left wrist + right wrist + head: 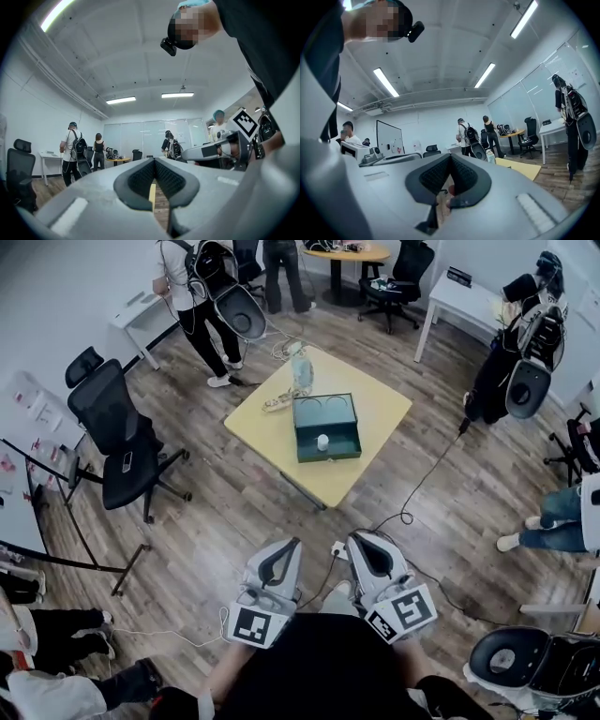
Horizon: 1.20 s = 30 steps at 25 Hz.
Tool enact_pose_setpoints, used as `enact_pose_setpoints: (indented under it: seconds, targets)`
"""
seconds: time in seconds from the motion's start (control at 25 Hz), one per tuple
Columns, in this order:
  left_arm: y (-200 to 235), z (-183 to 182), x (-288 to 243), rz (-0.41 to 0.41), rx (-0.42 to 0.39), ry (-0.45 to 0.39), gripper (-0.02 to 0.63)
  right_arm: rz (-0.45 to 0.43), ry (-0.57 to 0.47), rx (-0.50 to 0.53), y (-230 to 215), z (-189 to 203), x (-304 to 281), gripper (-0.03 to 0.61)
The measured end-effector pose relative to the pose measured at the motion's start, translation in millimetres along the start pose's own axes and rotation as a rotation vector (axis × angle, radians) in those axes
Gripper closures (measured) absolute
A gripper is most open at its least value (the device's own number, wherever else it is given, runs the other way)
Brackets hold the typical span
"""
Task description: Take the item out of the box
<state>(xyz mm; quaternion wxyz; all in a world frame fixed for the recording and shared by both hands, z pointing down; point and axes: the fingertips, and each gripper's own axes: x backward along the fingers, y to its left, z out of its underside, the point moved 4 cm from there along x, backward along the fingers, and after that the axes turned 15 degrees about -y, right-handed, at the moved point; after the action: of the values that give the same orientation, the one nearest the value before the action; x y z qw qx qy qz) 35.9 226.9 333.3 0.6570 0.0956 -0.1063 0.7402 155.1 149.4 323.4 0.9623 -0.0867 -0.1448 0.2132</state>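
Note:
A dark green box (pixel 328 451) lies open on the yellow table (pixel 380 418) in the head view, well ahead of me. A small white item (pixel 322 442) sits inside it. My left gripper (pixel 287 546) and right gripper (pixel 362 540) are held low, close to my body, far short of the table. Both are shut with nothing between the jaws. In the left gripper view the left gripper (pixel 153 162) points across the room with its jaws together. The right gripper (pixel 450 158) looks the same in its own view, with a corner of the yellow table (pixel 525 168) beyond it.
A clear bottle (pixel 302 371) and a white power strip (pixel 277 402) stand on the table behind the box. A cable (pixel 427 474) trails over the wooden floor to a socket block (pixel 338 548). A black office chair (pixel 122 442) is at the left. Several people stand around the room.

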Motion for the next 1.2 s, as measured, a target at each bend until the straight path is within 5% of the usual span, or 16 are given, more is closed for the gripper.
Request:
enact_pose_setpoints:
  seconds: [0.24, 0.64, 1.2]
  targets:
    - [-8, 12, -31, -0.039, 0.000, 0.001, 0.612, -0.061, 0.018, -0.008, -36, -2, -7, 0.576]
    - [8, 35, -75, -0.038, 0.019, 0.023, 0.612, -0.027, 0.038, 0.019, -75, -3, -23, 0.575]
    - [77, 82, -188, 0.098, 0.073, 0.013, 0.612, 0.124, 0.041, 0.097, -151, -4, -100, 0.575]
